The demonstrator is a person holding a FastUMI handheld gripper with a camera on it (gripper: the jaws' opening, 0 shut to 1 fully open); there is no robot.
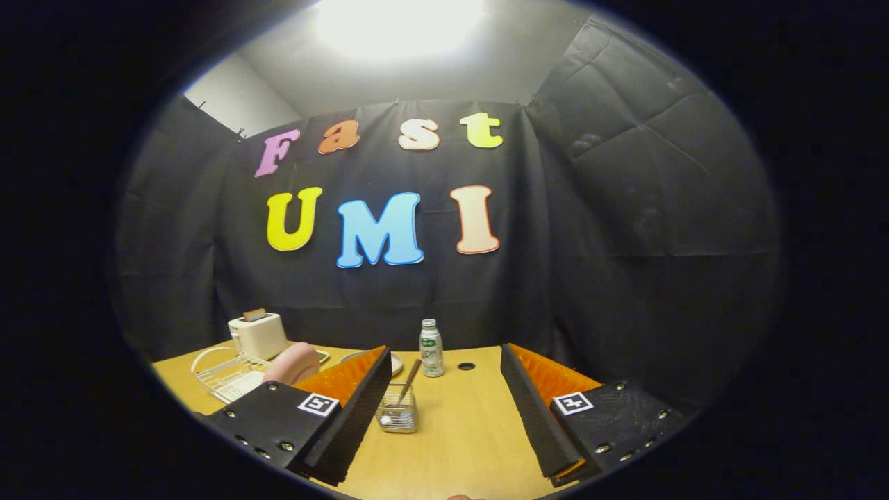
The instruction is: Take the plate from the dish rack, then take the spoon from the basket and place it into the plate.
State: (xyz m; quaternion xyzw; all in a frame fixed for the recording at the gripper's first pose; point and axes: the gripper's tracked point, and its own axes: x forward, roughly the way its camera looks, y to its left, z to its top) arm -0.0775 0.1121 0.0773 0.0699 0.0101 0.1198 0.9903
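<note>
A pink plate stands on edge in the white wire dish rack, left of and beyond my left finger, which covers part of it. Between the fingers, close to the left one, a small mesh basket sits on the wooden table with a spoon leaning out of it. My gripper is open above the table, its fingers spread wide with nothing held between them.
A white toaster stands behind the rack. A small bottle with a green label stands mid-table beyond the basket, next to a flat dish and a dark hole in the tabletop. Black cloth walls close the booth.
</note>
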